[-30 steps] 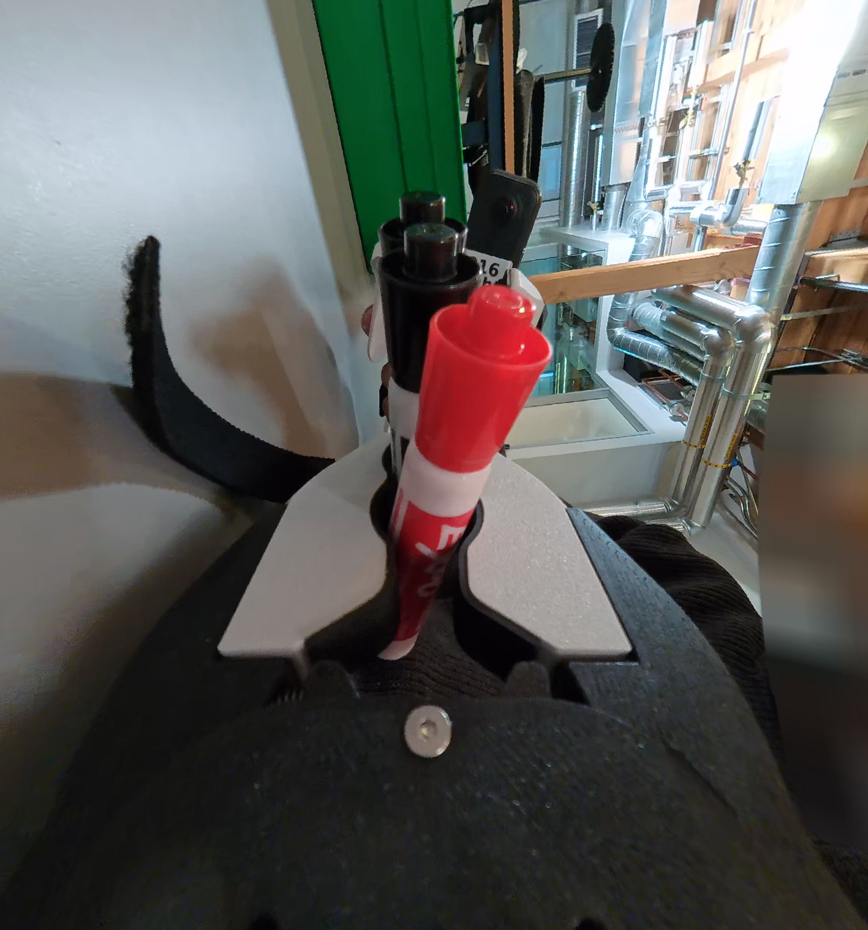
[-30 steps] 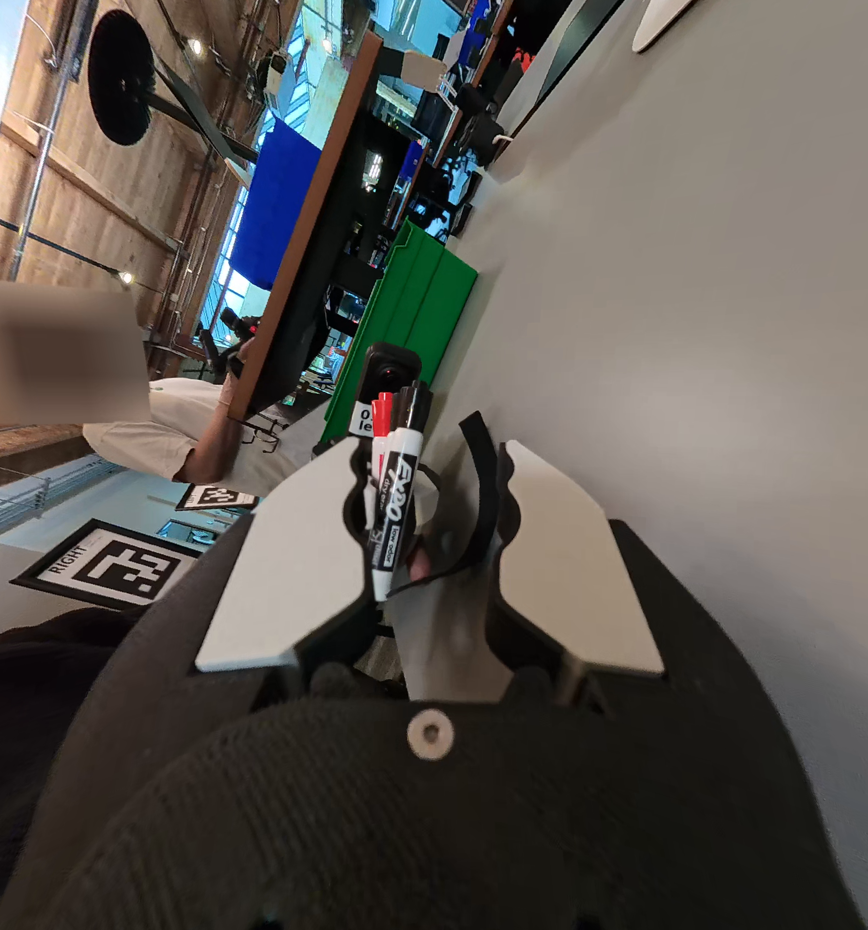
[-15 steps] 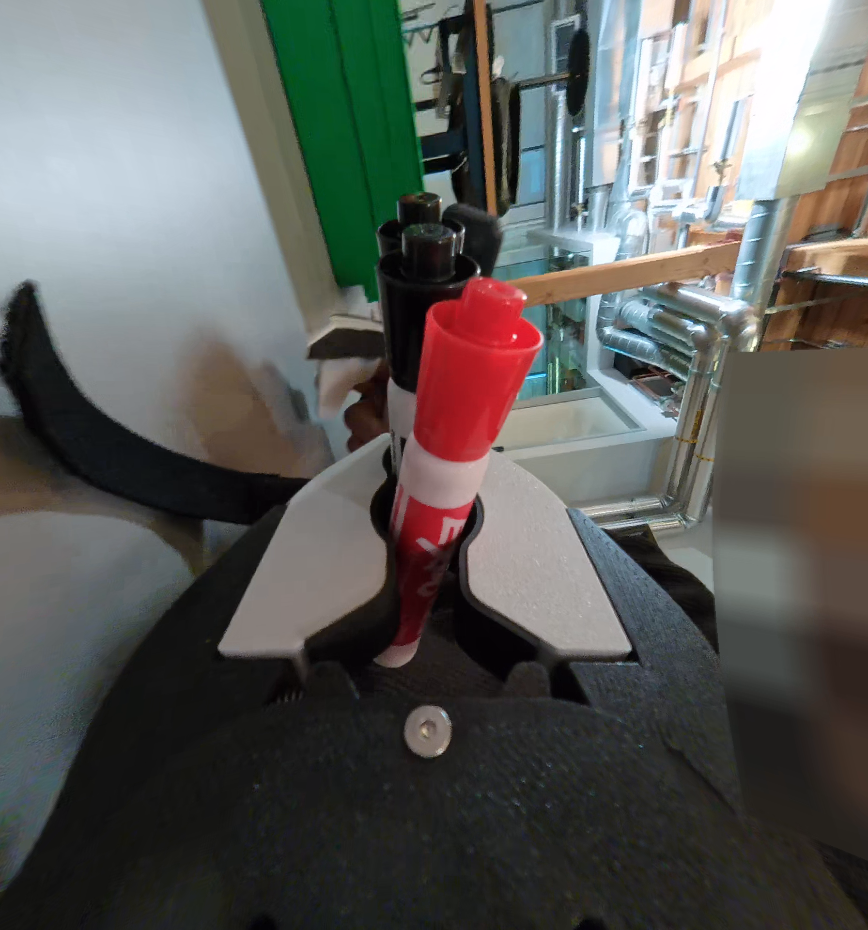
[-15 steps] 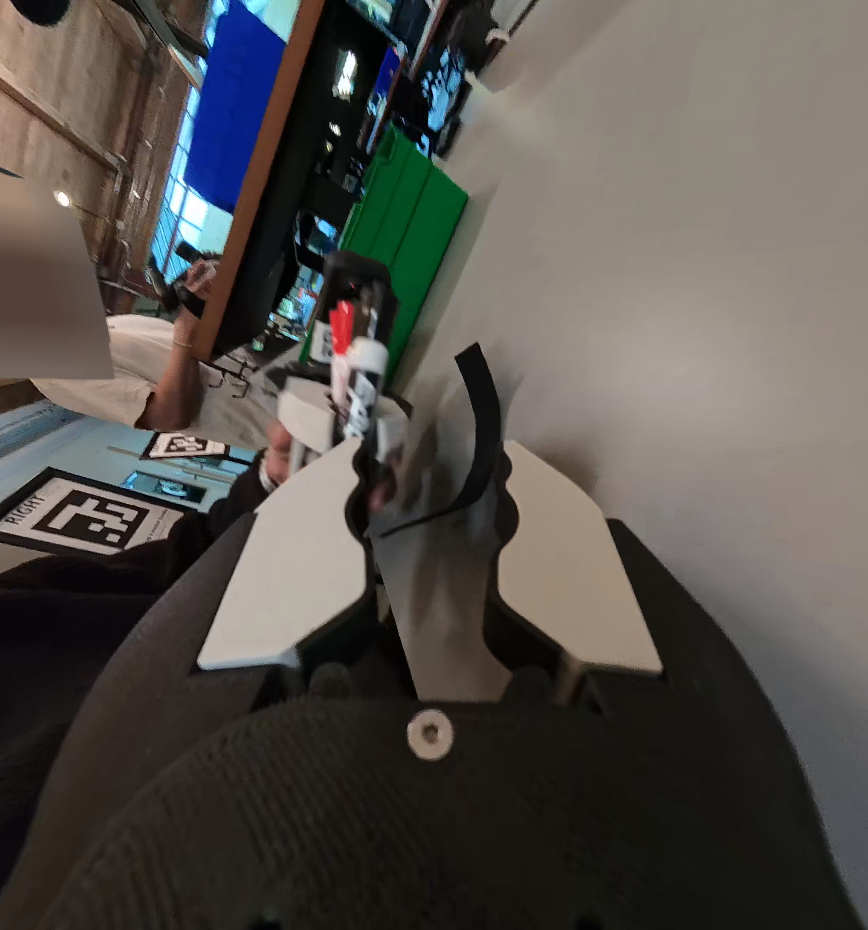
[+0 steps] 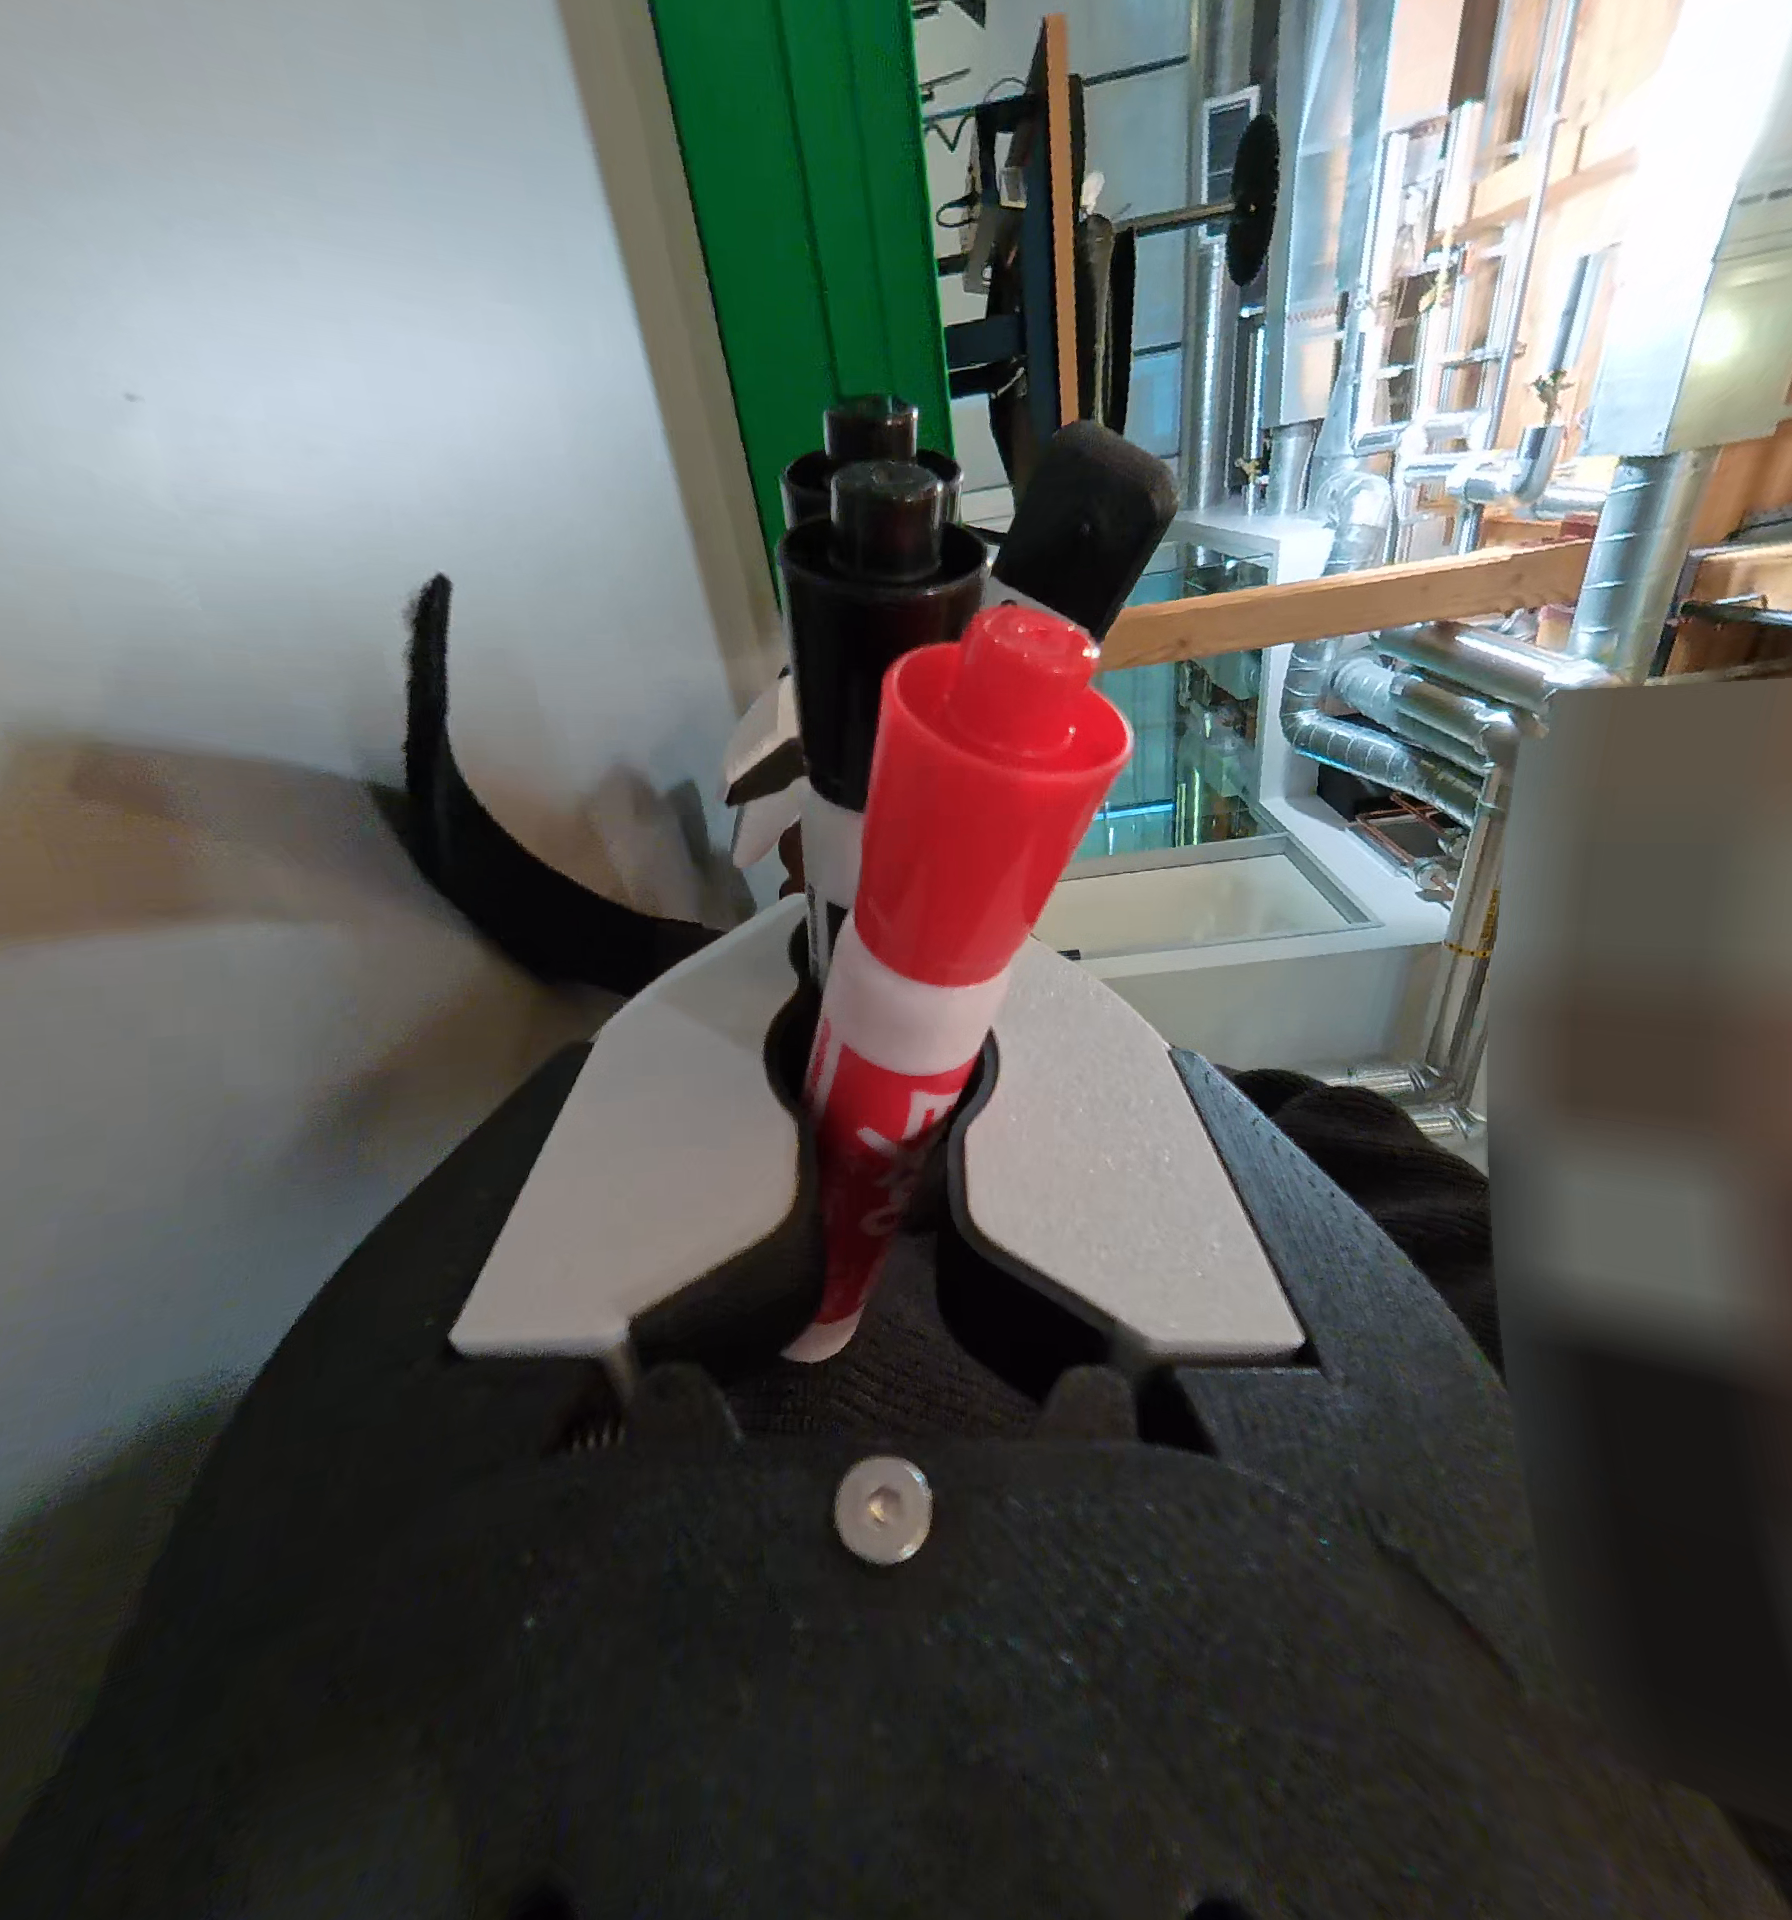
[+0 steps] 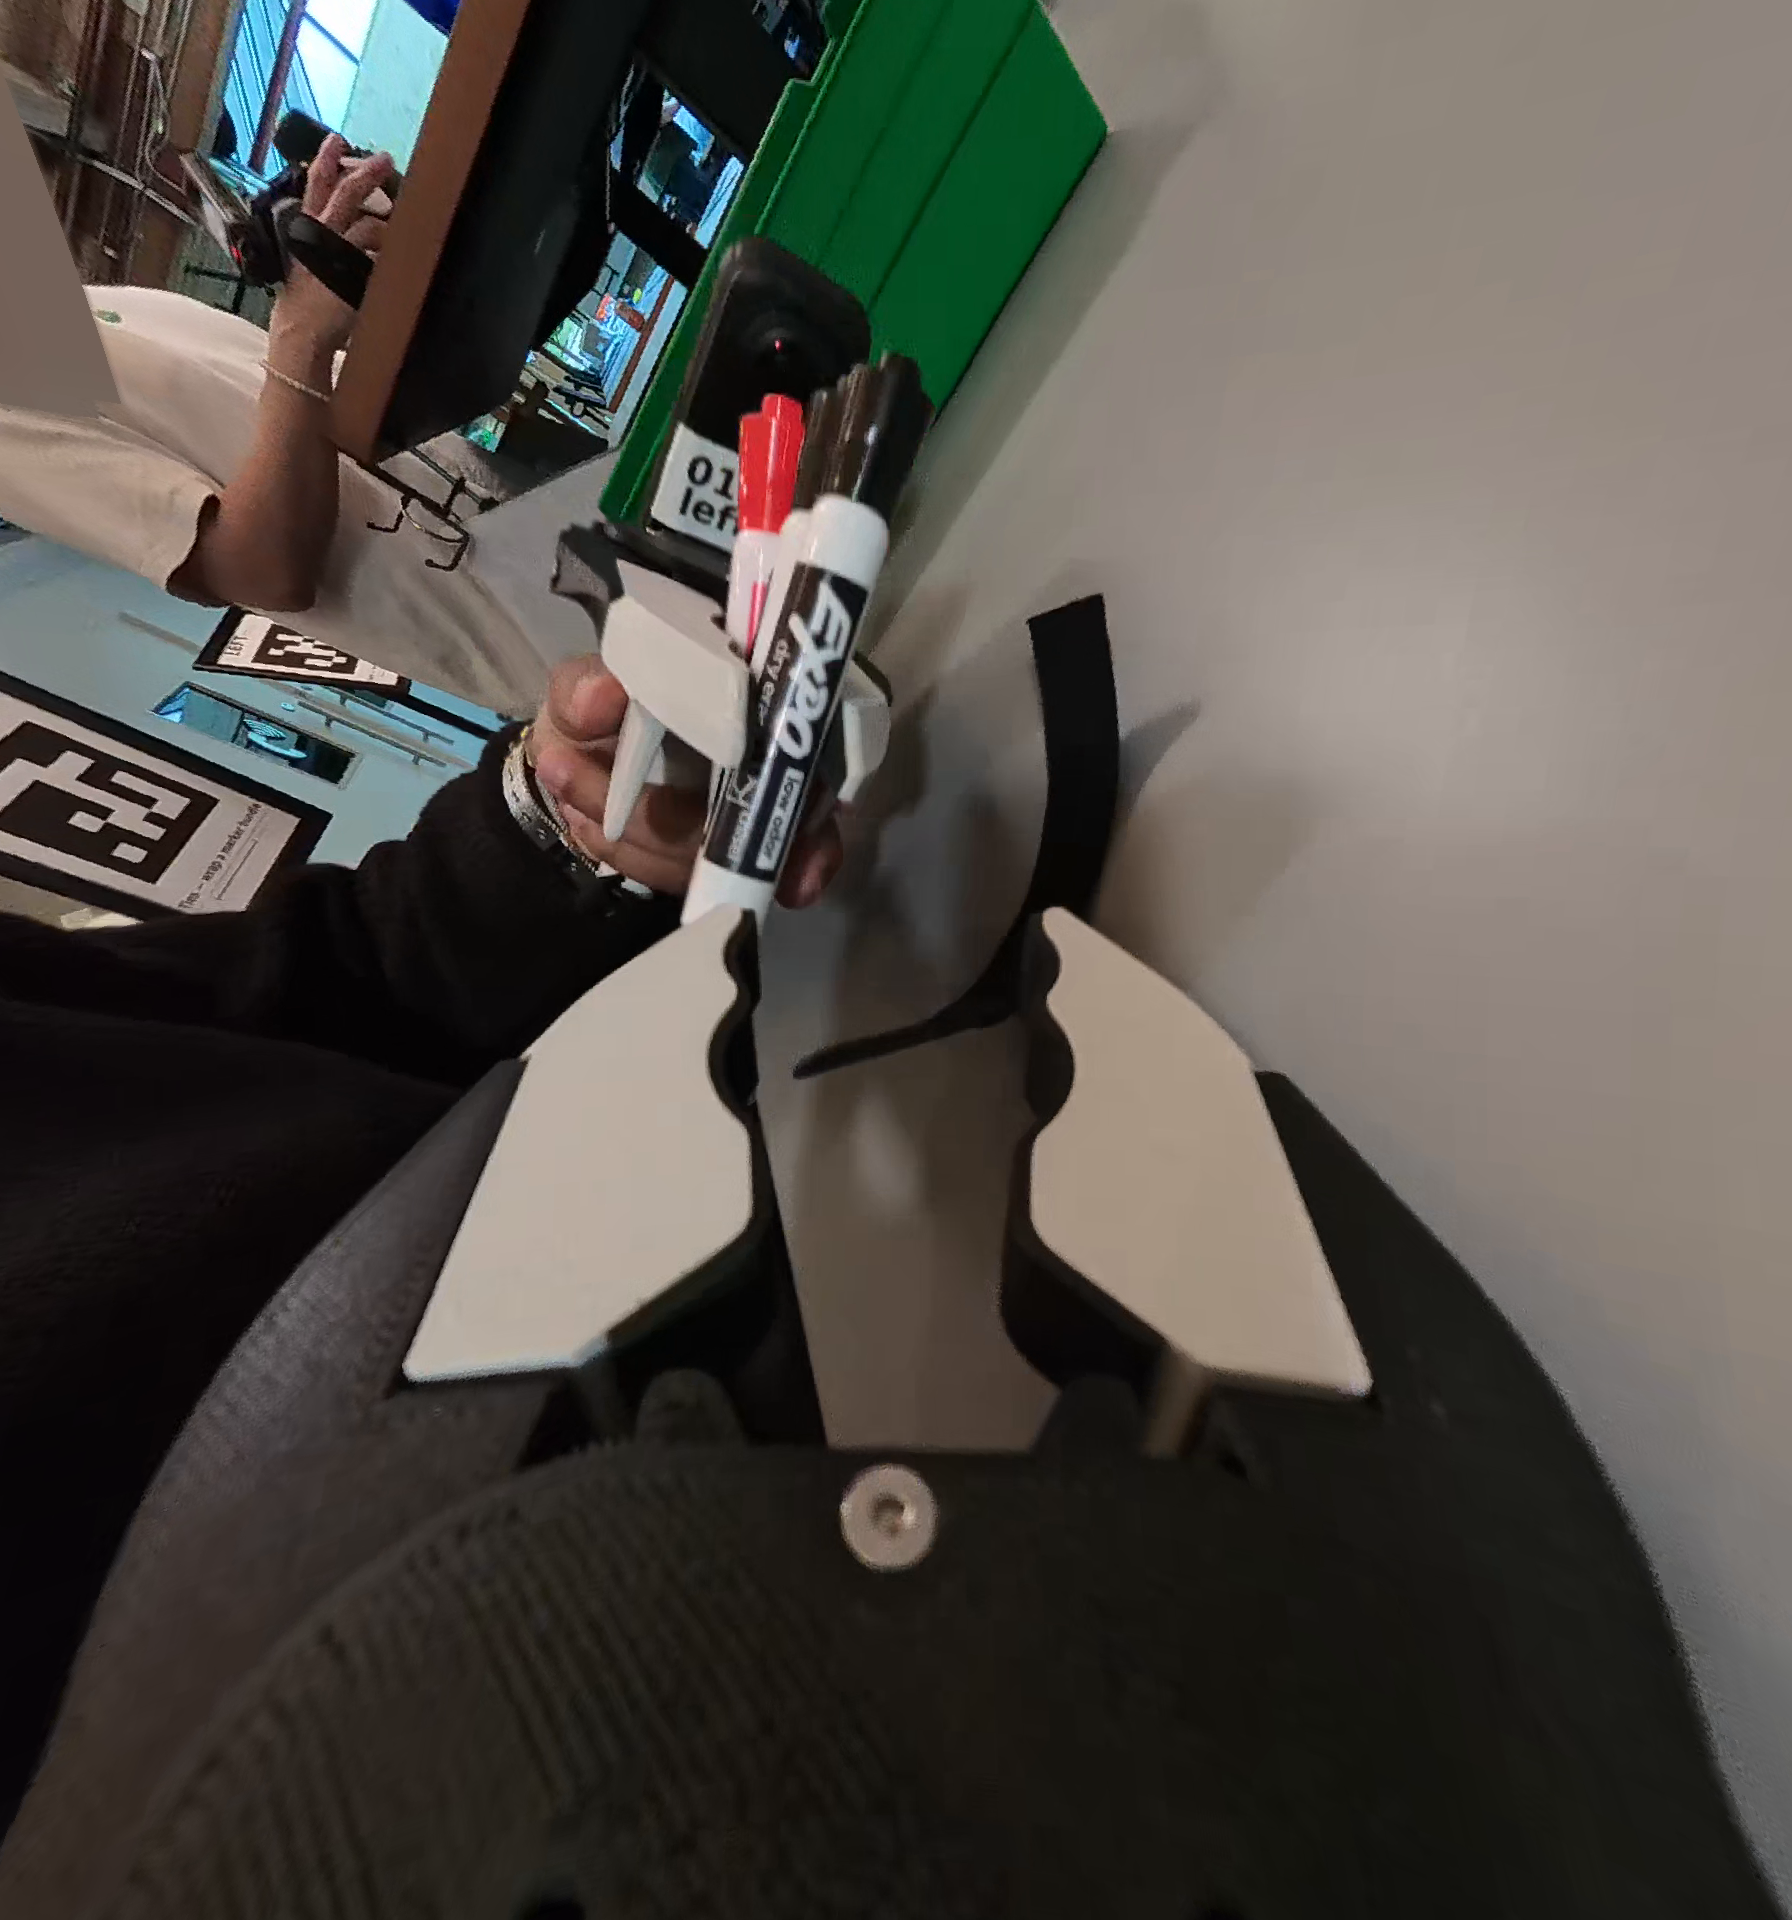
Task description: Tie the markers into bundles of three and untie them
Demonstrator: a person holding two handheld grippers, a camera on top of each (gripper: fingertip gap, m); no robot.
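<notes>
My left gripper [image 5: 902, 966] is shut on three markers held upright: a red marker [image 5: 975, 810] in front and two black markers [image 5: 871, 623] behind it. The right wrist view shows this bundle [image 6: 819, 665] in the left gripper [image 6: 757, 707], just beyond my right gripper's fingertips. My right gripper [image 6: 892, 925] is open. A black strap [image 6: 1074, 748] lies against the inner side of its right finger and curls upward, its thin end reaching into the gap. In the left wrist view the strap [image 5: 476, 831] curves up left of the markers.
The grey table surface [image 6: 1494, 623] fills the right side. A green bin [image 6: 923, 156] stands at its far edge and also shows in the left wrist view [image 5: 819, 260]. A person in a light shirt [image 6: 196, 447] holds a device. Printed marker sheets [image 6: 71, 790] lie at the left.
The marker bundle was between my right gripper's fingers a second ago; it is now just past the fingertips. The strap swung left, then back. Both grippers kept their states.
</notes>
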